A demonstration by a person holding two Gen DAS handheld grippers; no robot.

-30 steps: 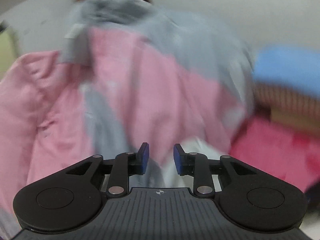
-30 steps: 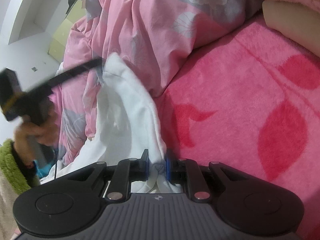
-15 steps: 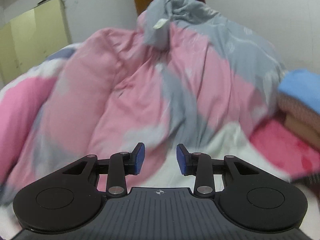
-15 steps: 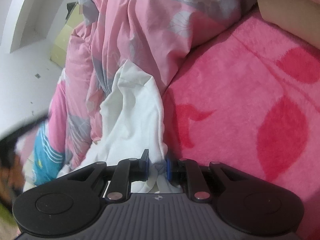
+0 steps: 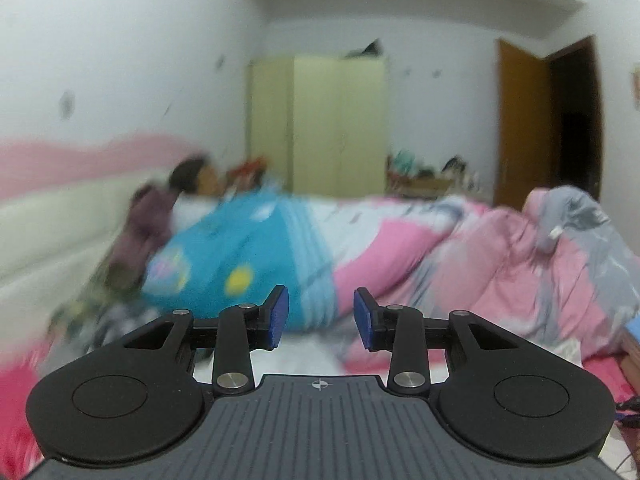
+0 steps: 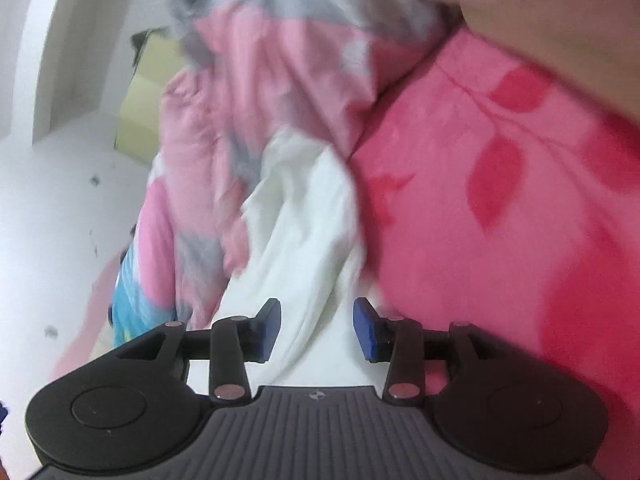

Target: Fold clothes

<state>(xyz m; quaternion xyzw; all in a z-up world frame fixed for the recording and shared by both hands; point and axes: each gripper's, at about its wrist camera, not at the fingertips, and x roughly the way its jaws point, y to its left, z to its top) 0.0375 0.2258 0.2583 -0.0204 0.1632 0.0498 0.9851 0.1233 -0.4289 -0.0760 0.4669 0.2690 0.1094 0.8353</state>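
Two grippers show, each from its own wrist camera, and neither has hold of anything. The left gripper [image 5: 321, 318] points roughly level across the bed toward the far wall, where a pale yellow wardrobe [image 5: 318, 124] stands beside a brown door [image 5: 520, 124]; its blue pads [image 5: 279, 316] stand partly apart with only air between them, and a blue blanket [image 5: 236, 260] and the pink and grey quilt [image 5: 500, 264] lie well beyond the tips. A person [image 5: 188, 178] lies at the far end of the bed, blurred. The right gripper [image 6: 316, 330] tilts gently down over the bed and its jaws have just been opening: the blue pads [image 6: 365, 328] now stand apart, with the white garment [image 6: 308, 236] lying in the gap between them but not pinched. That garment runs as a long crumpled strip straight away from the gripper, its long axis in line with the fingers, its near end under the gripper body and its far end tucked against the quilt. It lies on the bed between the quilt on its left and the bright pink blanket with red leaves [image 6: 520, 208] on its right. Whether the loose cloth brushes either pad cannot be told, as the view is blurred there.
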